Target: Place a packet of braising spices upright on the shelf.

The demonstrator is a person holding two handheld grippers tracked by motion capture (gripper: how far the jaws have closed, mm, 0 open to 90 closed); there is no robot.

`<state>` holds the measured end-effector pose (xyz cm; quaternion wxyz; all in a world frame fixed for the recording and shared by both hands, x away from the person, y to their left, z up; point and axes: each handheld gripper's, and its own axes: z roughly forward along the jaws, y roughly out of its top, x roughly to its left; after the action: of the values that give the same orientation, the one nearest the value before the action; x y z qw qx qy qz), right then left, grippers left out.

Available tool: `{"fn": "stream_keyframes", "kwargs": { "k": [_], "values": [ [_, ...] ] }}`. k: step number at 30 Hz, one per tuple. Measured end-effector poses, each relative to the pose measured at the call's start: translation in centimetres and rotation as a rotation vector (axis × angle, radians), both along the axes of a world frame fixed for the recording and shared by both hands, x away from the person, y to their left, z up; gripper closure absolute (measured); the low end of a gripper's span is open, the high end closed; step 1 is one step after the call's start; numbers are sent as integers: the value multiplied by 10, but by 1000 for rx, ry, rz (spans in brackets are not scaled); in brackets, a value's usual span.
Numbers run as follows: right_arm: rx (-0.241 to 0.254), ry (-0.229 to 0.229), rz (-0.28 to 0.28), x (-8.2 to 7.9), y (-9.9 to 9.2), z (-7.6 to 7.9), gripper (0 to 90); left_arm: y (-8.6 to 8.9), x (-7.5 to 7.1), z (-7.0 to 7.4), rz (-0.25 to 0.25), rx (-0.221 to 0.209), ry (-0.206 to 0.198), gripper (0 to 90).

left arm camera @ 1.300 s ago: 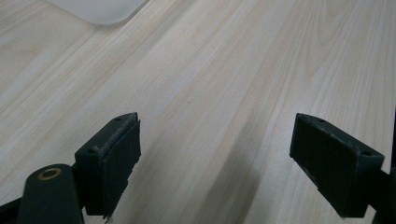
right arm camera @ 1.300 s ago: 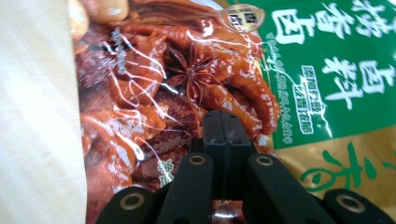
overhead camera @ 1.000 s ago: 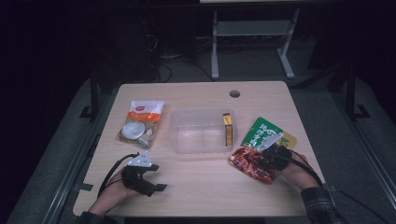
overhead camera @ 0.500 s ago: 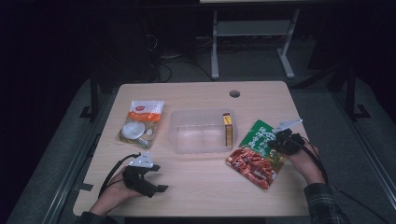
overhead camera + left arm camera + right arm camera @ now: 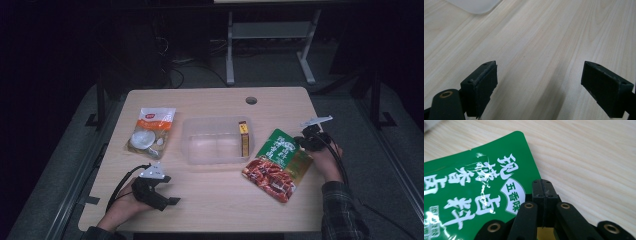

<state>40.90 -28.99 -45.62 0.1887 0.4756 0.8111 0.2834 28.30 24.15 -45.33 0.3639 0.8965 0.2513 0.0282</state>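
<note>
Dark room, light wood table (image 5: 220,210) lit from above. Landmark: clear plastic tub (image 5: 216,141) mid-table, with a small yellow box (image 5: 244,139) standing against its right wall.

Green-and-red seasoning pouch (image 5: 278,164) lies flat just right of the tub, angled, with its green end toward the far right and its red end toward the near edge. White-and-orange snack bag (image 5: 151,132) lies left of the tub, clear of it.

Right gripper (image 5: 543,188) sits at the pouch's green right edge, to the right of the tub. Its jaws are pressed together; the pouch edge looks pinched between them, though the close view doesn't settle whether film is actually in the grip.

Left gripper (image 5: 539,87) is near-left of the tub, close to the table's front edge, jaws spread wide over bare wood, holding nothing.
</note>
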Motion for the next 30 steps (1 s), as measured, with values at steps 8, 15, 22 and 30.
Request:
{"fn": "stream_keyframes", "kwargs": {
  "k": [8, 15, 22, 30],
  "values": [
    [-33, 18, 33, 2, 6, -7, 899, 0, 0, -1, 2, 0, 16, 138],
    [-59, 40, 62, -2, 9, -5, 900, 0, 0, -2, -6, 8, 18, 139],
    [-83, 74, 118, -18, 11, -2, 900, 0, 0, -2, -9, 4, 19, 141],
    [-116, 87, 176, -42, 19, 1, 900, 1, 0, -1, -5, -6, 20, 141]
  ]
}}
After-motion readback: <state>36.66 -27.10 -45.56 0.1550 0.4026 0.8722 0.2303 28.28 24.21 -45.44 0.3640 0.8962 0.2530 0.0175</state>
